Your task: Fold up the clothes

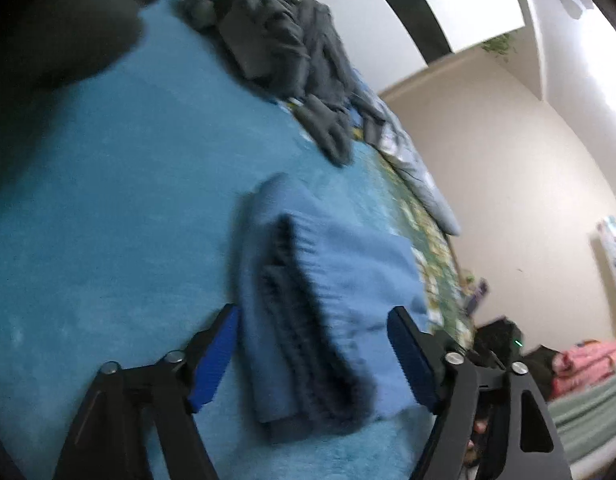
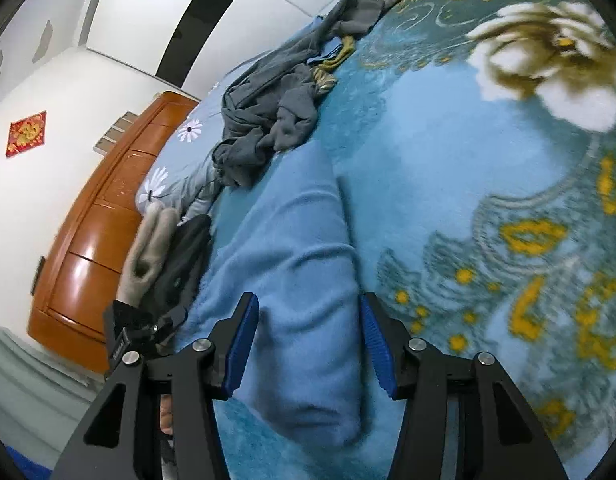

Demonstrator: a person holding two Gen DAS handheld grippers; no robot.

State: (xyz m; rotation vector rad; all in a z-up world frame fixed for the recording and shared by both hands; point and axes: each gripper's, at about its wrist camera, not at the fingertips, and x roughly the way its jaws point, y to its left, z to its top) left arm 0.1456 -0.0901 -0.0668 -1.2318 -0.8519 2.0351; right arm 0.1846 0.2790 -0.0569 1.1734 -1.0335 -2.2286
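The light blue fleece garment (image 1: pixel 347 272) lies partly folded on the teal blanket (image 1: pixel 108 208) that covers the bed, a dark fuzzy lining showing along its doubled edge in the left wrist view. The left gripper (image 1: pixel 313 356) hangs just over that edge with its blue pads spread wide, nothing between them. The right gripper (image 2: pixel 308 344) is likewise spread apart and empty, straddling a ridge of the same garment (image 2: pixel 300 264) near the blanket's floral border. Whether either set of fingertips touches the fabric cannot be told (both views are blurred).

Further up the bed a crumpled grey garment (image 1: pixel 284 52) sits in a heap, seen also from the right wrist (image 2: pixel 264 120), well apart from the blue one and apparently not yet folded. A wooden headboard (image 2: pixel 104 216) stands at the far end.

The main risk, as I judge it, is pinching too much: the fleece is thick and lies close in colour and pile to the blanket beneath, so a closing gripper could catch the blanket along with the garment, or take only the top layer and let the fold slide open. A lopsided lift, one side grabbed deeper than the other, would skew the fold.
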